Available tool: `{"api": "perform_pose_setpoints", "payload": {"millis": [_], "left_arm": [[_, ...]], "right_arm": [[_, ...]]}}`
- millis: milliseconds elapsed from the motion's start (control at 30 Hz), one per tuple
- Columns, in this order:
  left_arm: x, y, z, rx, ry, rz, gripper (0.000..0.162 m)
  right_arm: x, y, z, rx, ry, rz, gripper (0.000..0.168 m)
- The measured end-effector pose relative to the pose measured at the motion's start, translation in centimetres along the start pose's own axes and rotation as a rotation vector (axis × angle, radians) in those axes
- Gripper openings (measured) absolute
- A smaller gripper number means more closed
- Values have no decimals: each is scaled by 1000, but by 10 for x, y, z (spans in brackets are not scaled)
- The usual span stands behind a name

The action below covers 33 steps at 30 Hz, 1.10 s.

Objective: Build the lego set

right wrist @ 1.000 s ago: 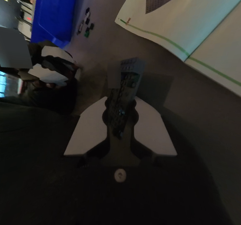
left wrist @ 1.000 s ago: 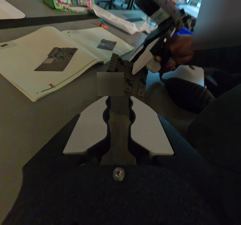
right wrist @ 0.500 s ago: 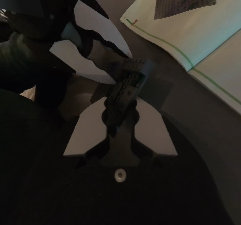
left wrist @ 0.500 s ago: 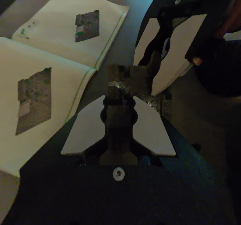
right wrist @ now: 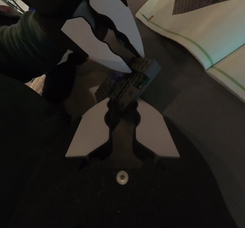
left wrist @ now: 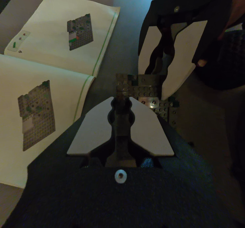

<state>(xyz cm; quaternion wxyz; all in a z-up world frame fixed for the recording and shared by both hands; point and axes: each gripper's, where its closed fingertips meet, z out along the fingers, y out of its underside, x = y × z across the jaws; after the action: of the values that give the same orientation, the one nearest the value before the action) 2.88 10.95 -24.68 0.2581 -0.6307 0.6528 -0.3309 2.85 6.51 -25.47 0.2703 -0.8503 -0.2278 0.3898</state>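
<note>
Centrally, grey lego plate assembly (left wrist: 139, 88) clamped at one edge by left gripper (left wrist: 122, 98), opposite edge by right gripper (right wrist: 122, 101), instruction booklet (left wrist: 53, 57) just beside.

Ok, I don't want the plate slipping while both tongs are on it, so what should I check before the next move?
1. Grip of left tongs on the Lego build: ok, pinching its near edge.
2. Grip of right tongs: ok, clamped on another edge of the build.
3. The instruction booklet open in view: ok, lying on the table left of the build.
4. Build supported by the table: cannot tell.
5. Free tongs for the next brick: not ok, both occupied.
</note>
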Motion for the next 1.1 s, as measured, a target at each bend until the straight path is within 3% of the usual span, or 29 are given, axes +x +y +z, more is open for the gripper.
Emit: {"api": "perform_pose_setpoints", "payload": {"millis": [167,267,400,467,533,733,800,900,1100], "left_arm": [[5,9,-5,-47,10,33,17],[9,13,-5,-81,20,56,17],[11,11,0,-118,15,104,16],[11,10,-1,-134,-1,122,17],[8,13,-3,-158,-32,151,16],[6,21,-9,-151,-41,142,18],[-1,19,-20,-124,-112,149,28],[-7,17,-43,-37,-199,101,27],[-6,34,-69,65,-296,-19,23]], "right_arm": [[2,-11,-32,17,10,-156,43],[14,-32,-46,-42,157,-536,40],[20,-34,-14,-212,159,-865,39],[22,-29,1,-237,98,-878,37],[20,-28,8,-227,38,-868,17],[18,-27,15,-205,6,-784,17],[25,-26,13,-213,0,-745,16],[35,-26,12,-212,-33,-699,16],[48,-21,15,-282,-107,-778,16]]}}
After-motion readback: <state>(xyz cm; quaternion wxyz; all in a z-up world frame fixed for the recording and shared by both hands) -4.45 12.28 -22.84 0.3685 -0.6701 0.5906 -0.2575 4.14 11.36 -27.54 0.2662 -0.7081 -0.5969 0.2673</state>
